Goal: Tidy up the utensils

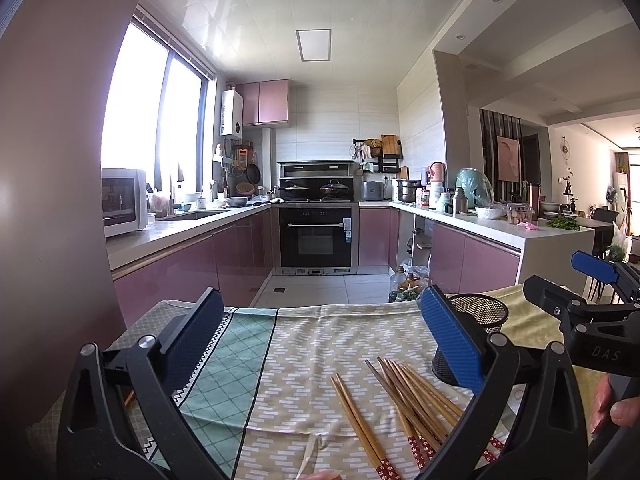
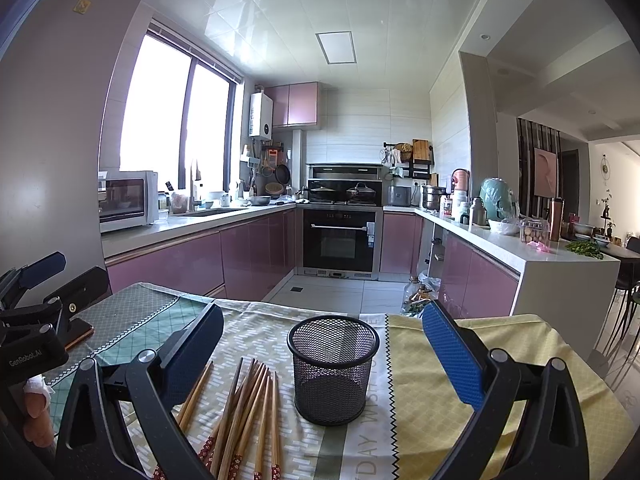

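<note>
Lying loose on the patterned tablecloth (image 2: 440,380): wooden chopsticks (image 2: 244,412), slim and tapered, red flower-printed ends toward the camera, fanned just left of the mesh cup (image 2: 333,368). Standing upright beside them, black wire cylinder, see-through, apparently empty. Nothing sorted yet, by the look of it; every stick left to gather and drop in. Hovering above, left gripper (image 1: 320,336) and right gripper (image 2: 320,344), blue textured pads spread wide, holding nothing. Beyond, glossy pink cabinets (image 2: 256,252).
</note>
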The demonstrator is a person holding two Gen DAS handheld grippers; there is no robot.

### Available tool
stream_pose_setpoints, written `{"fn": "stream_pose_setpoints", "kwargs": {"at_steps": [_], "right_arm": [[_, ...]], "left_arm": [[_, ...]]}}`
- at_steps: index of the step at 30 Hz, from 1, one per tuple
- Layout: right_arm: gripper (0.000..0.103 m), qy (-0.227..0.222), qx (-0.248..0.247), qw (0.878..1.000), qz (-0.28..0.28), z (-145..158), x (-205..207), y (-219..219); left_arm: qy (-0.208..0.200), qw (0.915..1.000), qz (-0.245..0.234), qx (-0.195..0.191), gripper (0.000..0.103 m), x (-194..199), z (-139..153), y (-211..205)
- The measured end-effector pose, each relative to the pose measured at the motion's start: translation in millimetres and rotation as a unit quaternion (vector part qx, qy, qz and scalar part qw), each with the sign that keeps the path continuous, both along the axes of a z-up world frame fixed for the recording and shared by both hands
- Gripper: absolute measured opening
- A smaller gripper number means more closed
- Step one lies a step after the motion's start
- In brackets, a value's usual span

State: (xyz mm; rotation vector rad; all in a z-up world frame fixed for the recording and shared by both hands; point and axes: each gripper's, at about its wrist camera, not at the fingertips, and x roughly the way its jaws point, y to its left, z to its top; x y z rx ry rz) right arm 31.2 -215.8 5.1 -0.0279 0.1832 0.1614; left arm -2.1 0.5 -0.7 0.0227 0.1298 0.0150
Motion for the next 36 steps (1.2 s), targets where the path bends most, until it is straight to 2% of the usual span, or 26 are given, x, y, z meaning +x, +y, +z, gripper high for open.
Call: {"fn": "stream_pose_setpoints", "kwargs": {"at_steps": [36], "right_arm": [[0.096, 0.008, 0.009, 1.0, 0.004, -1.4, 0.1, -2.5]], "left_arm": [[0.006, 1.0, -0.004, 0.002, 0.097, 2.1, -3.5, -3.1]]}}
